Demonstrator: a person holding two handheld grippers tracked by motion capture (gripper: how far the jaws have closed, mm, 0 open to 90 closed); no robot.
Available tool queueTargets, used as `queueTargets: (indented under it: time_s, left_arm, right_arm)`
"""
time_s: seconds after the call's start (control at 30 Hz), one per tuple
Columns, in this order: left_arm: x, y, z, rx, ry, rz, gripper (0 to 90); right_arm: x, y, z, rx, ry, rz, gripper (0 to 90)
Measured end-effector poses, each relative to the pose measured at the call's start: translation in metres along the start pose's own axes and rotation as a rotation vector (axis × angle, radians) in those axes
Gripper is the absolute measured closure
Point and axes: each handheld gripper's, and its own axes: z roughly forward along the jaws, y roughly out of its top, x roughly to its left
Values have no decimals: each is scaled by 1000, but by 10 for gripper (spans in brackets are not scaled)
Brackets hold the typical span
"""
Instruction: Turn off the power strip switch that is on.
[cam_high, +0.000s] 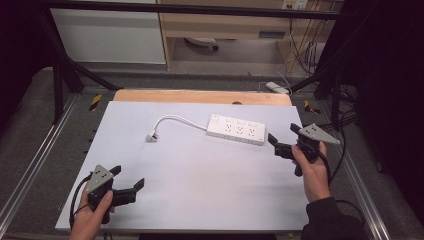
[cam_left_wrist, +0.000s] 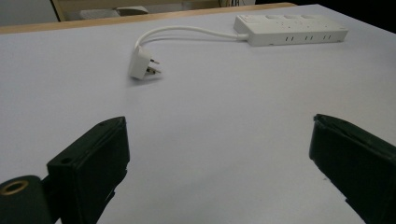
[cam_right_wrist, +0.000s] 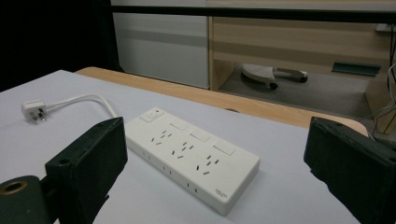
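The right hand (cam_high: 311, 170) comes in from the table's (cam_high: 200, 200) near right edge, wrist raised, aiming the right gripper (cam_high: 284, 140) toward the table's middle; its jaws stand wide apart with nothing between them. The white power strip (cam_high: 236, 129) lies flat just beside that gripper, with 3 socket groups and what looks like 1 small switch at the cable end. The left gripper (cam_high: 127, 180), also spread and bare, sits low at the near left corner in the left hand (cam_high: 90, 212). The strip's cable (cam_high: 177, 119) curves to the plug (cam_high: 151, 135), which lies well apart from both grippers with bare table between.
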Motion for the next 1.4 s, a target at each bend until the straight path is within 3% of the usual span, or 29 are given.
queueTargets:
  time_s: [0.4,0.6,0.97,1.4]
  left_arm:
    - [0,1,-1,-15,4,-1,52]
    - [0,1,-2,-21,4,0,52]
    - [0,1,-3,-24,5,8,52]
    - [-1,1,-3,-26,3,7,51]
  right_arm:
    - [-7,-31,-35,-10,-16,34,62]
    - [0,-45,-43,-6,-19,5,31]
    - [14,-66,-43,21,32,-30,21]
    - [20,-81,-38,58,84,-15,22]
